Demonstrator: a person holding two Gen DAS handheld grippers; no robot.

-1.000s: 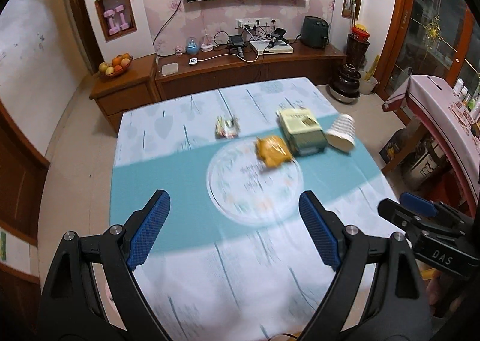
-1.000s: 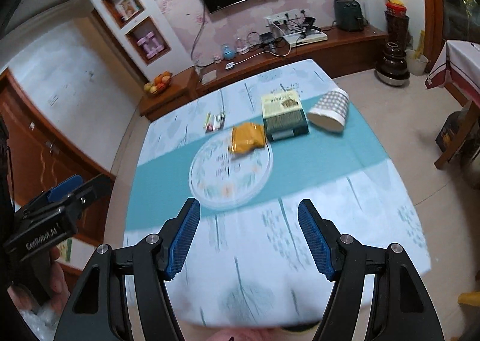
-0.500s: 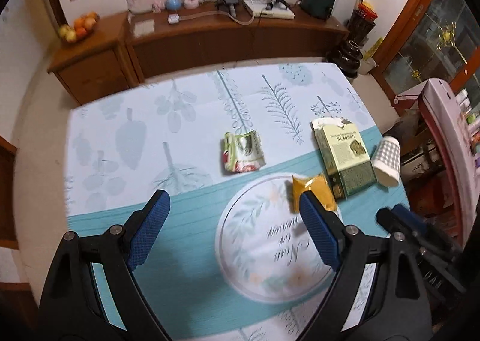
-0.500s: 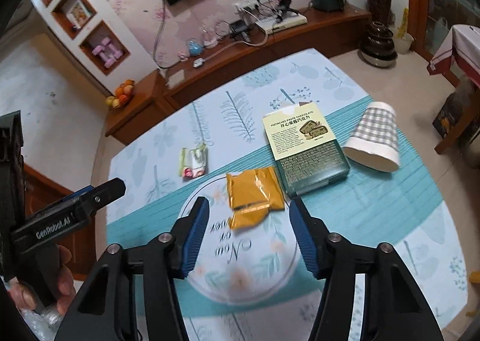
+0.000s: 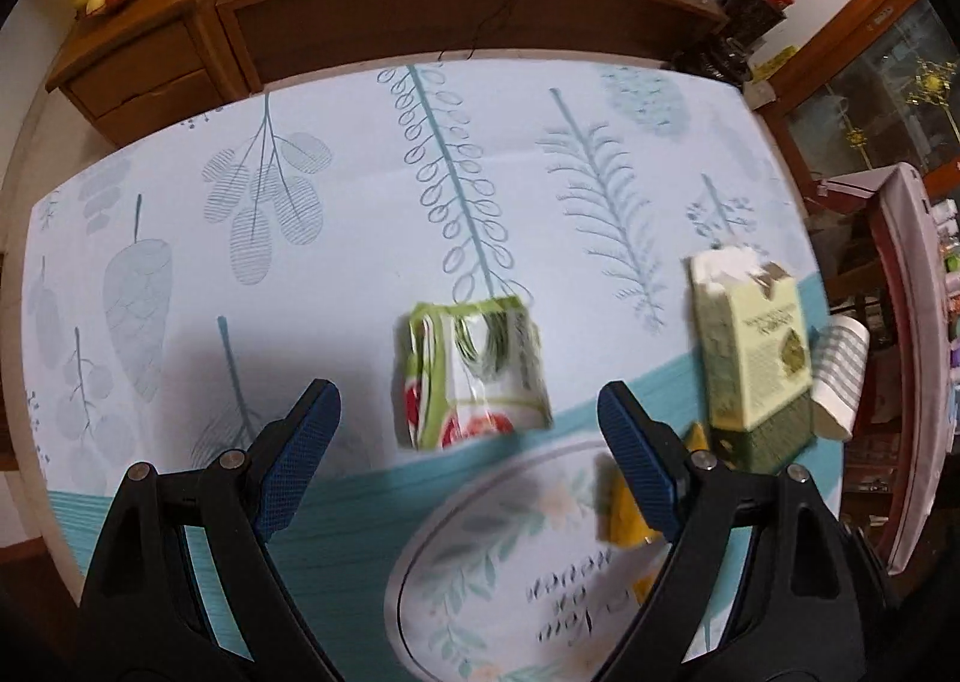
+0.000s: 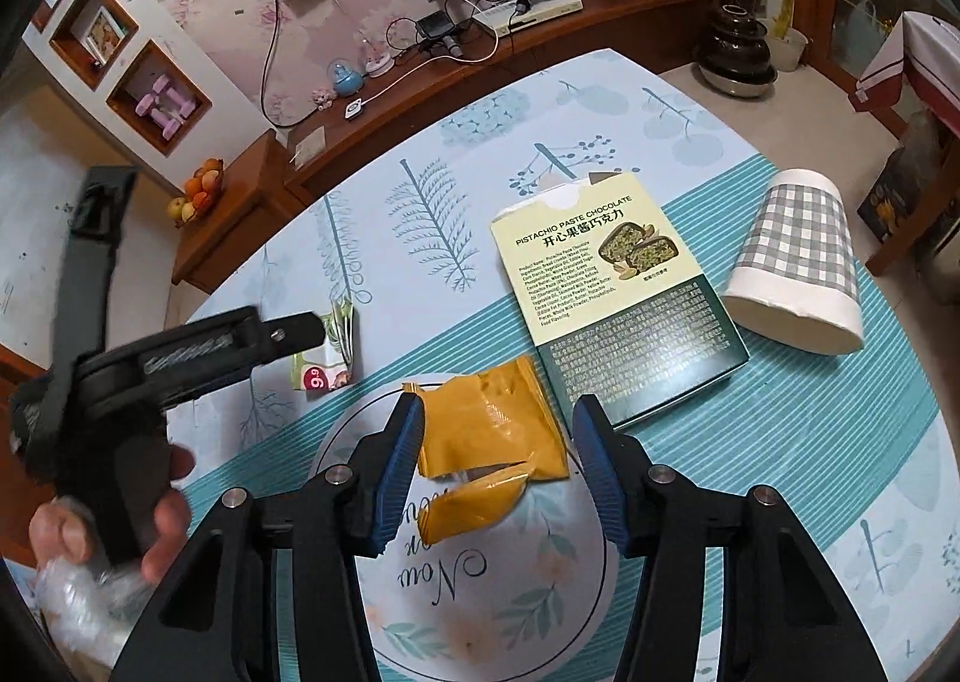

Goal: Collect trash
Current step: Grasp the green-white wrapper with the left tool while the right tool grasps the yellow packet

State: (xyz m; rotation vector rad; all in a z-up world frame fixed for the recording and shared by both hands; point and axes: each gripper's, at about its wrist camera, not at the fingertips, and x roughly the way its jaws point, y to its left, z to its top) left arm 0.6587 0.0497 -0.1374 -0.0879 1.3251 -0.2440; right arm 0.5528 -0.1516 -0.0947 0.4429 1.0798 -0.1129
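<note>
A crumpled green and white snack wrapper [image 5: 474,376] lies on the leaf-print tablecloth. My left gripper [image 5: 465,424] hovers over it, wide open, with the wrapper just beyond the blue fingertips. A torn orange wrapper [image 6: 492,436] rests on the round printed circle [image 6: 480,592]. My right gripper [image 6: 501,418] straddles it; the jaws have narrowed and stand open close to its two sides, not pressing on it. From the right wrist view, the green wrapper [image 6: 327,346] shows under one left finger.
A pistachio chocolate box [image 6: 618,292] and a checked paper cup [image 6: 792,268] on its side lie to the right. A person's hand [image 6: 162,496] holds the left gripper together with clear plastic [image 6: 78,610]. A wooden sideboard [image 5: 420,4] stands beyond the table.
Both grippers came forward and down toward the table. The left now hangs over the green wrapper, the right over the orange one. The right jaws narrowed; the left stayed wide.
</note>
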